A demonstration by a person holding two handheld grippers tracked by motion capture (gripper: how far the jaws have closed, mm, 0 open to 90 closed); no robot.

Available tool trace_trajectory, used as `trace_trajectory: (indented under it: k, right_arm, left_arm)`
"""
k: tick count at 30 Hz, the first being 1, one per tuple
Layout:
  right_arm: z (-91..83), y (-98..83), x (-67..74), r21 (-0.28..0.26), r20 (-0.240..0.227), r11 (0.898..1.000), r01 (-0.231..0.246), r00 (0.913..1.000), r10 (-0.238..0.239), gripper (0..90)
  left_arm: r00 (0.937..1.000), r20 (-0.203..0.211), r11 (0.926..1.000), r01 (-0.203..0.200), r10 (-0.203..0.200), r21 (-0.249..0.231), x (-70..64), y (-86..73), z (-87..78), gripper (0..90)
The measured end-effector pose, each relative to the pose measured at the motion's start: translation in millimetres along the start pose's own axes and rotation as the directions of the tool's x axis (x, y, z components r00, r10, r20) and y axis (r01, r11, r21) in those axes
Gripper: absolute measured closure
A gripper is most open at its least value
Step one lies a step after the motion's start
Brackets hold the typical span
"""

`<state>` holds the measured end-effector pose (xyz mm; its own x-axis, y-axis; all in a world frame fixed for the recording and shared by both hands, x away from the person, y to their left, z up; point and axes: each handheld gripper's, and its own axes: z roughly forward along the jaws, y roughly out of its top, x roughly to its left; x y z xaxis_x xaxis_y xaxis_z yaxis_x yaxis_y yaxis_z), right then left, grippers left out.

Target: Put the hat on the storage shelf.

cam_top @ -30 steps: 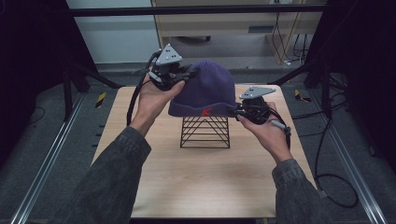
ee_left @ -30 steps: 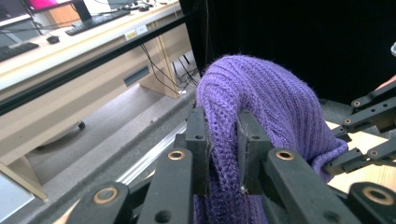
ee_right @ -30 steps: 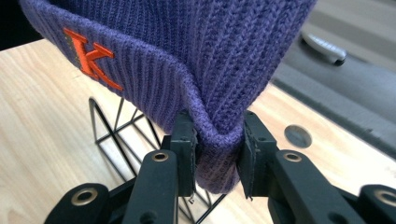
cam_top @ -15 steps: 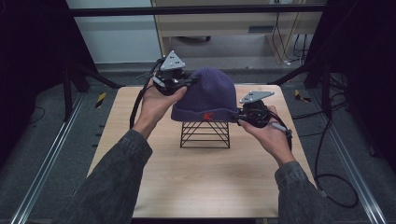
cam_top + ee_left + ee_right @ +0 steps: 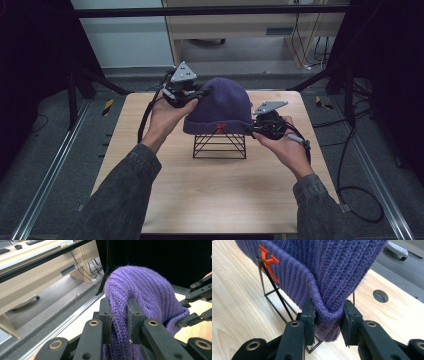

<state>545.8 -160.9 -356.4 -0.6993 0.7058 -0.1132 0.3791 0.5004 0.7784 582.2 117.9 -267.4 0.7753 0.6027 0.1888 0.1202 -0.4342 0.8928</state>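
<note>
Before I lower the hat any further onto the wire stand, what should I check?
1. Left gripper clamped on the hat: ok, knit pinched between the jaws.
2. Right gripper clamped on the cuff: ok, folded edge squeezed between the pads.
3. Hat centred over the wire stand: ok, the stand sits directly under it.
4. Stand upright on the table: ok.
5. Stand's top inside the hat opening: cannot tell, the knit hides it.
6. Cuff level side to side: ok, roughly level in the high view.
</note>
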Motion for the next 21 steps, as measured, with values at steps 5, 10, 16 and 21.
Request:
trace_trajectory:
  k: [5,10,16,21]
  right_arm:
    - [7.4,-6.2,3.9,0.01,-0.008,1.0,-0.007,0.9999,0.007,66.0]
    - [12.2,-8.6,5.5,0.023,-0.012,1.0,-0.002,0.9999,0.002,65.6]
    - [17.2,-14.4,4.8,0.03,-0.017,0.999,-0.013,0.9998,0.013,65.6]
    - [22.3,-20.8,7.2,0.05,-0.022,0.999,-0.009,0.9997,0.01,65.3]
  left_arm:
    - [1.0,0.002,1.0,-0.001,0.001,0.009,-2.9,-5.2,2.0,76.9]
    - [1.0,0.009,0.9999,-0.001,0.001,0.012,-5.4,-10.7,2.8,76.9]
    - [0.9999,0.014,0.9998,0.002,-0.002,0.021,-8.0,-18.3,5.2,77.0]
    - [0.9996,0.019,0.9995,0.021,-0.021,0.025,-9.5,-28.8,8.6,76.9]
